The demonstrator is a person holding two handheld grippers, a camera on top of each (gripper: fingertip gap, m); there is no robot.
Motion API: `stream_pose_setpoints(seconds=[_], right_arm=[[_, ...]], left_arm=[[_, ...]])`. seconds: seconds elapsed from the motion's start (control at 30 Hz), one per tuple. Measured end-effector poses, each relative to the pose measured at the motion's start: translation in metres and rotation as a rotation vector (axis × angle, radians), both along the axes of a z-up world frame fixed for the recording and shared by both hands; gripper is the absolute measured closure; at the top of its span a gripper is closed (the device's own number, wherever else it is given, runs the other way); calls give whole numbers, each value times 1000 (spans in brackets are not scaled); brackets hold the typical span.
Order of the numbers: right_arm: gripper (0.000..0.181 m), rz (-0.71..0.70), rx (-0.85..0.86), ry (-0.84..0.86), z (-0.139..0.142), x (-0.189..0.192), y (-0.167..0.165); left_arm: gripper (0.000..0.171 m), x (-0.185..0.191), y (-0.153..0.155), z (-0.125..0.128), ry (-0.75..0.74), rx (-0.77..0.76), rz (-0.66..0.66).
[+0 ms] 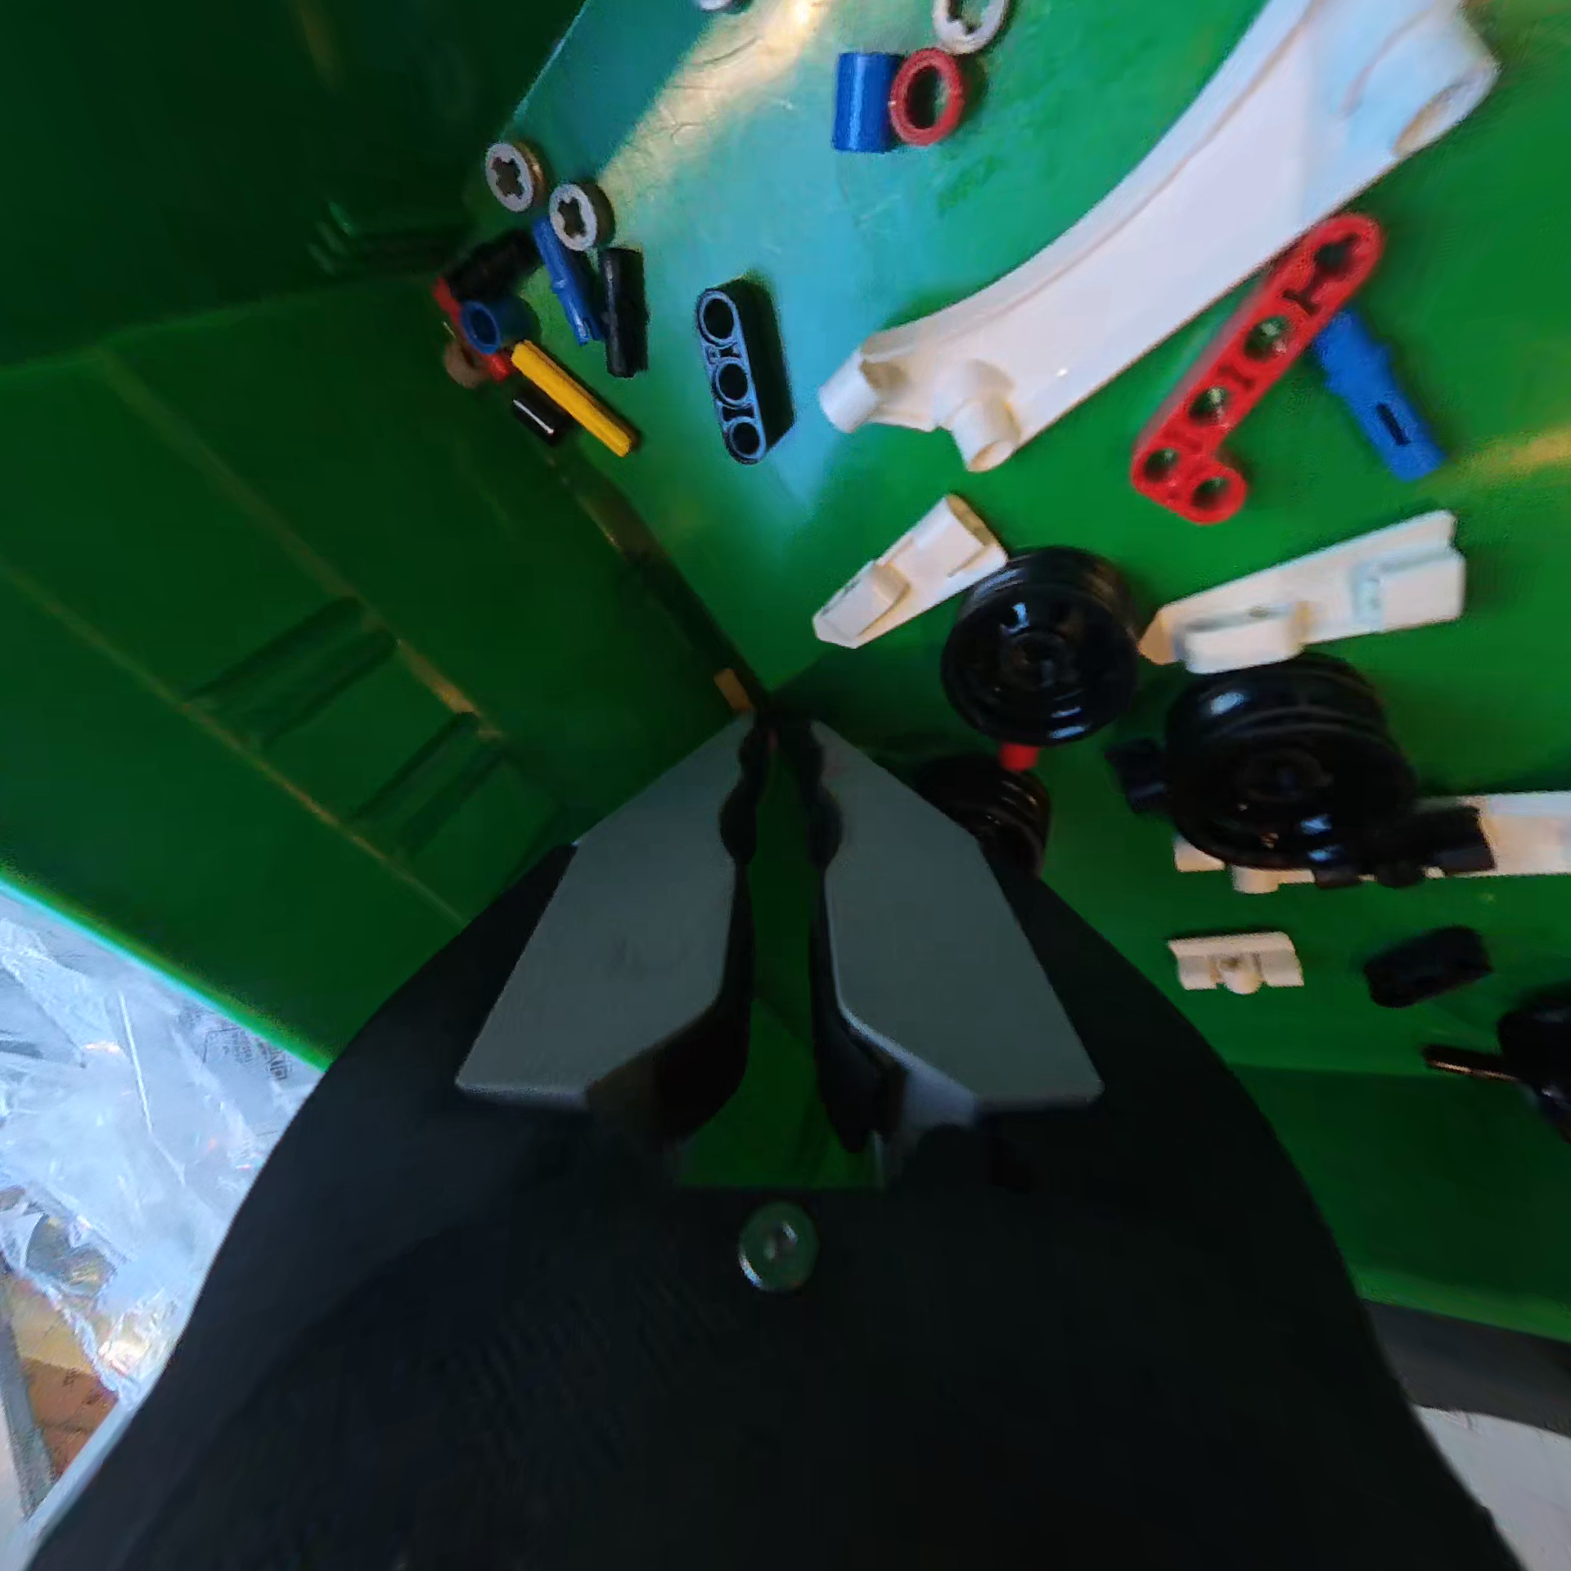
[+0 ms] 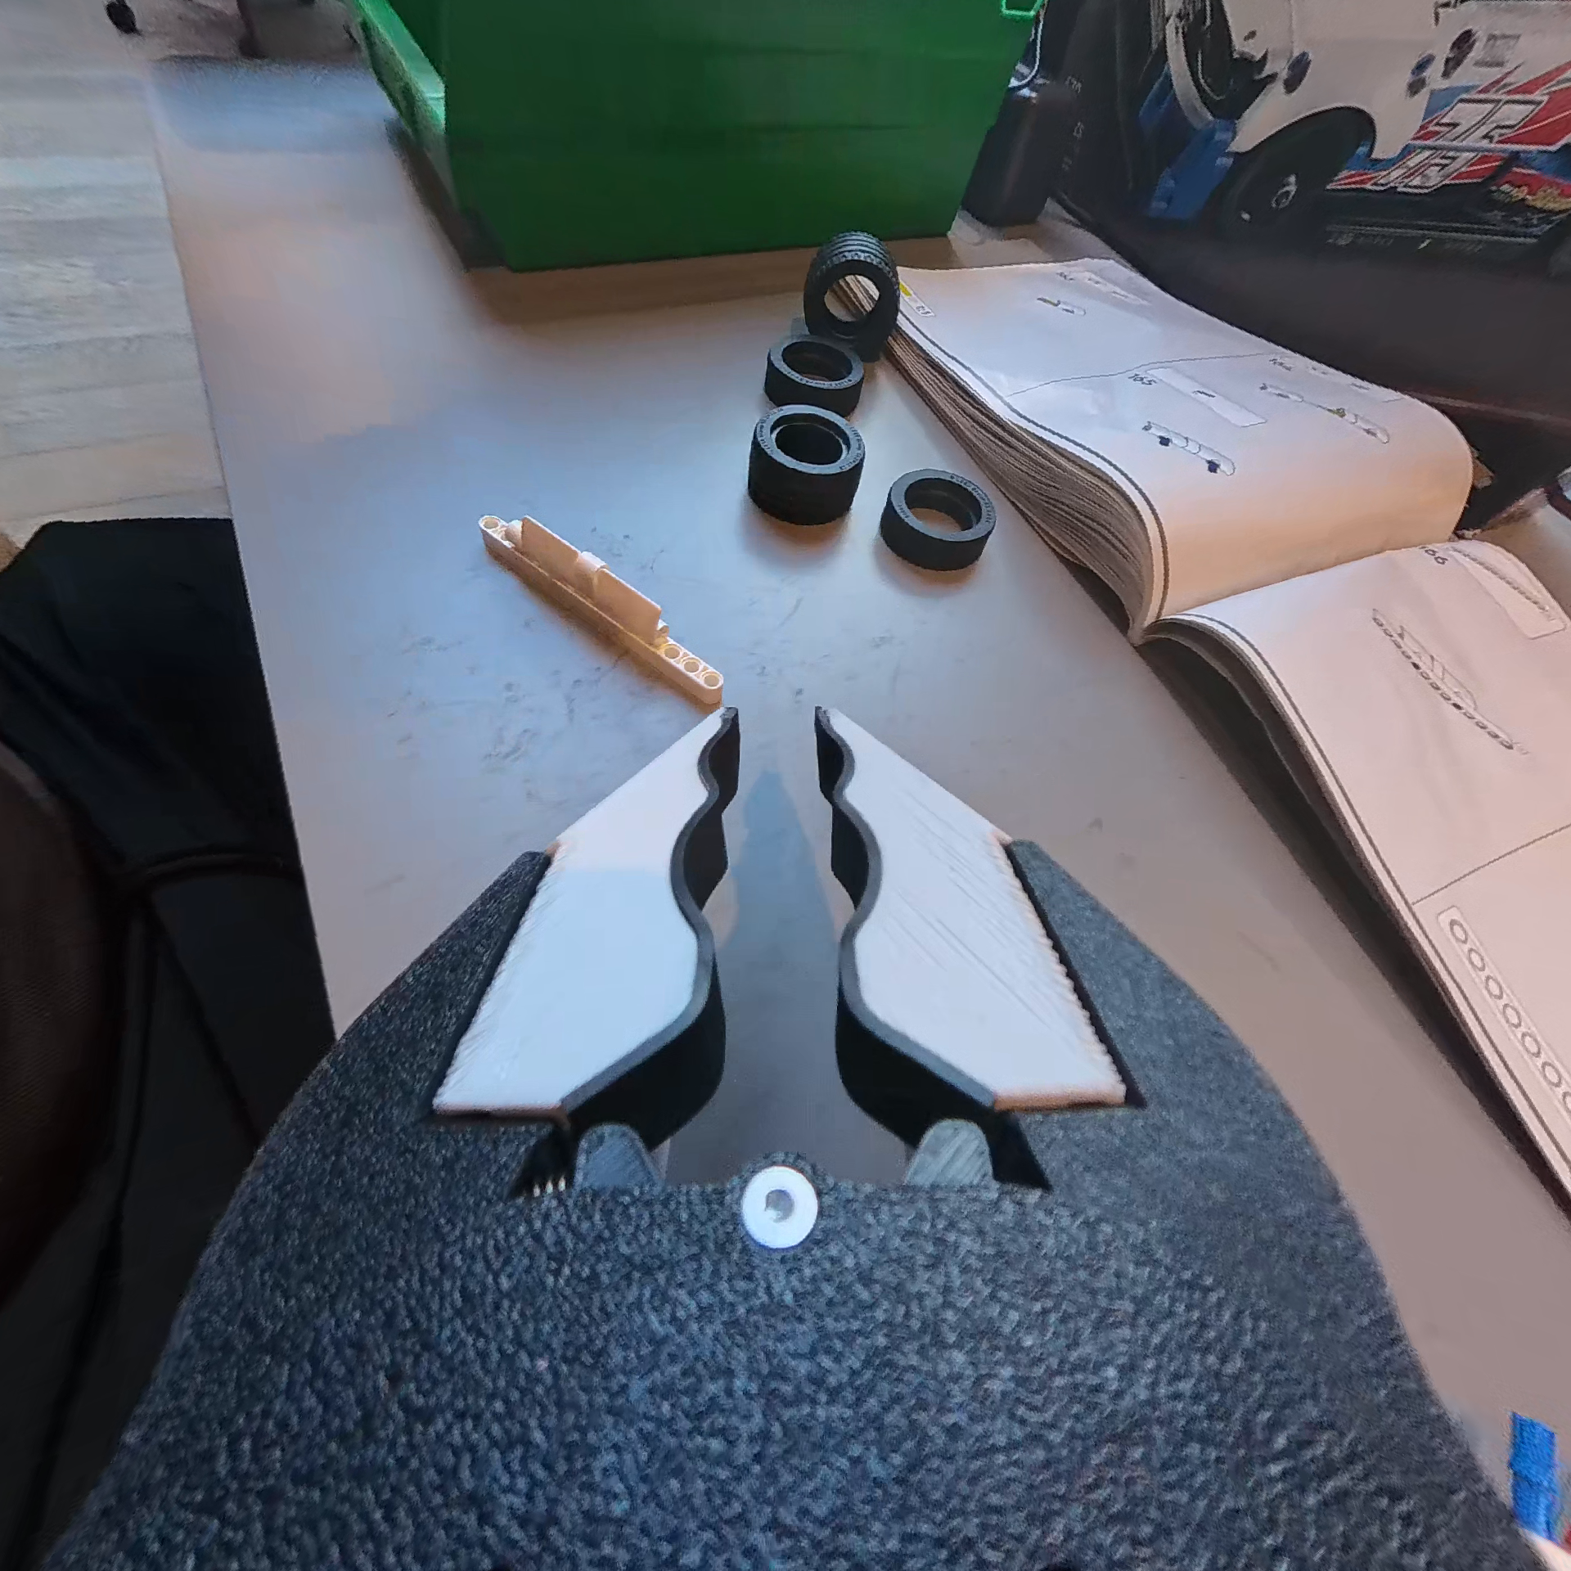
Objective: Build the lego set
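My left gripper is inside the green bin, low near its corner. Its fingertips meet and I see nothing between them; a small tan piece lies just left of the tips. Loose parts lie on the bin floor: black wheel hubs, a white curved panel, a red beam, a dark three-hole beam and a yellow axle. My right gripper is open and empty above the table, just right of a white beam assembly.
Several black tyres lie on the grey table beyond the right gripper. An open instruction book lies at the right. The green bin stands at the back, a printed box beside it. Clear plastic bags lie outside the bin. Tip to tip, the grippers are about 50 centimetres apart. The right gripper is farther from the yellow axle, some 55 centimetres, than the left, some 7 centimetres.
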State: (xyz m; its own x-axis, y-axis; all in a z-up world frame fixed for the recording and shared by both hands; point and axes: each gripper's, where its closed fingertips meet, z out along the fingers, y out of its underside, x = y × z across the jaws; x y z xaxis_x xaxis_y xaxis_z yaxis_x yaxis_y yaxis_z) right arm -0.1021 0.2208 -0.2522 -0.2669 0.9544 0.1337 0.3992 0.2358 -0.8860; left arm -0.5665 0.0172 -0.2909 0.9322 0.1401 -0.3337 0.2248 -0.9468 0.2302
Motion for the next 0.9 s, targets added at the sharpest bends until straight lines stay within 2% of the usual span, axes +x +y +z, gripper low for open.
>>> stream_pose_setpoints(seconds=[0.17, 0.27, 0.37, 0.43, 0.57, 0.77, 0.9], right_arm=[[164, 10, -10, 9, 2, 5, -3], [165, 16, -15, 10, 2, 6, -4], [167, 19, -14, 11, 3, 7, -5], [167, 21, -12, 6, 2, 6, -6], [168, 23, -6, 2, 1, 7, -6], [168, 25, -14, 6, 2, 8, -7], [168, 31, -18, 8, 2, 9, -8]], left_arm=[[171, 3, 0, -2, -64, 2, 59], [170, 15, 12, 0, -158, 96, 98], [161, -4, 11, 8, -5, 92, 44], [153, -5, 9, 4, 23, 55, 7], [165, -11, 5, 0, 69, -40, -7], [166, -10, 6, 0, 17, -69, 64], [164, 3, 11, -1, -115, 20, 115]])
